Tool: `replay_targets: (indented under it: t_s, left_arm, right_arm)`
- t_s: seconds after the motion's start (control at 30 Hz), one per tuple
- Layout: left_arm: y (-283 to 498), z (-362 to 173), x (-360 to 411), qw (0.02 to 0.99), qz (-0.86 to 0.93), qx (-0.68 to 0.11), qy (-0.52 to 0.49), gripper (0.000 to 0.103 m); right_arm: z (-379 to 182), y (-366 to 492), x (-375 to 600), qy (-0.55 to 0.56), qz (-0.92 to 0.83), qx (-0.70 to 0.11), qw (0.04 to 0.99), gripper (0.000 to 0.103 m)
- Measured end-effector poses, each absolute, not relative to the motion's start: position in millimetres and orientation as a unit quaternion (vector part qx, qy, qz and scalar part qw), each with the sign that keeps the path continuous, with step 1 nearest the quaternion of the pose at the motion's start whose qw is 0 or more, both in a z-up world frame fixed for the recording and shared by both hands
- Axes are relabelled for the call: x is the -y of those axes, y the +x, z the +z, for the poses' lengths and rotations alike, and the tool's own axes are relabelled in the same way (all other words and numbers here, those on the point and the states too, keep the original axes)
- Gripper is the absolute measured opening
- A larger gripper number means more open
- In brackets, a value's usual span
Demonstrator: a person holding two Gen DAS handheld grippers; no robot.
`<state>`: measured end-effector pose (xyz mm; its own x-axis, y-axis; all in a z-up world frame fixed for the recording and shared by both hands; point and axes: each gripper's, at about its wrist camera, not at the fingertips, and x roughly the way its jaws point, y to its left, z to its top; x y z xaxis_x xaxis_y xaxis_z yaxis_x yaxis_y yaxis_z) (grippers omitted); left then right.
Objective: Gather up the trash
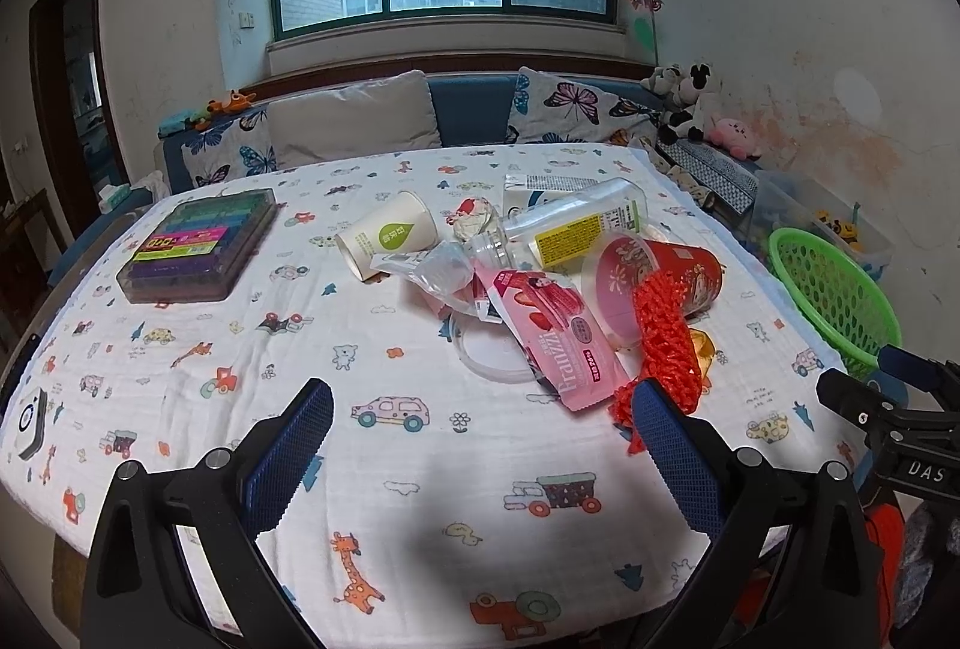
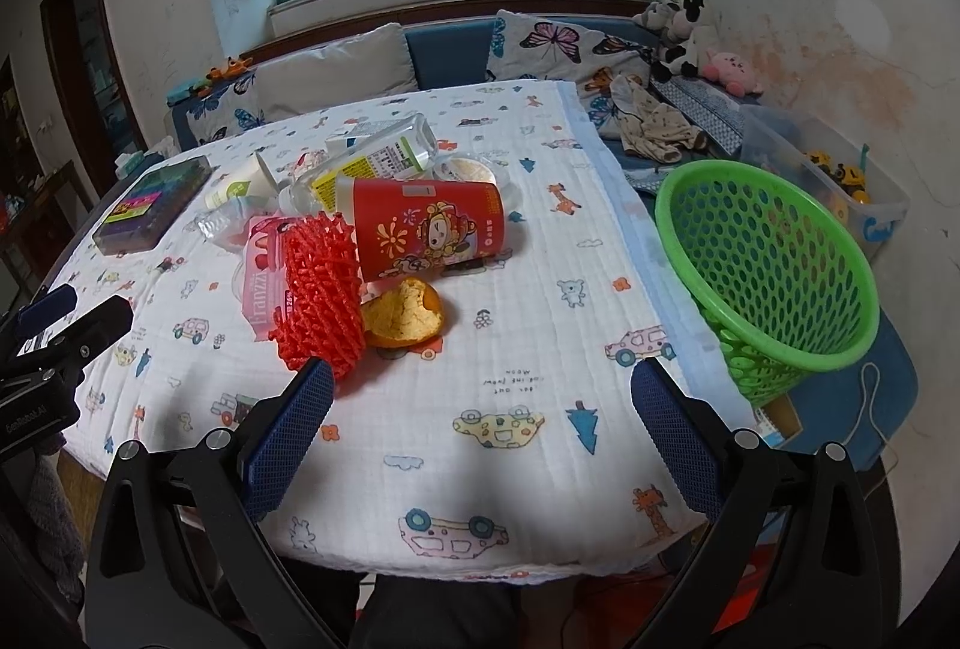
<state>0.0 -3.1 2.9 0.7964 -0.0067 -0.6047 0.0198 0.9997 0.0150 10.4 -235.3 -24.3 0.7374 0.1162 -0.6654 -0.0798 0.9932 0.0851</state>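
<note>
Far left on the counter (image 1: 180, 445), under its cartoon-print cloth, sits a clear box of coloured pens (image 1: 198, 244), well apart from the mess. Left tool (image 1: 483, 403) hovers low over bare cloth, blue pads spread wide, nothing between them. Moving right, here's the trash heap: a paper cup (image 1: 387, 241) on its side, a crumpled clear wrapper (image 1: 441, 271), a plastic bottle (image 1: 576, 223) lying flat, a pink Franzzi packet (image 1: 555, 337), a tipped red cup (image 2: 426, 226) with red netting (image 2: 321, 295) against it, and orange peel (image 2: 405, 316) touching the net. Right tool (image 2: 483, 388) hangs open too, empty, just short of the peel. Far right, off the counter's edge, a green basket (image 2: 774, 259) leans tilted.
</note>
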Motion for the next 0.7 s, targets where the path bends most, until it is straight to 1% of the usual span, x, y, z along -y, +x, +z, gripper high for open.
replay_targets:
  t_s: [0.7]
  left_arm:
    - [4.9, 2.0, 1.8, 0.946, -0.005, -0.323, 0.012, 0.097]
  right_arm:
    - [-27.6, 17.8, 237.3, 0.024, 0.056, -0.363, 0.930, 0.098]
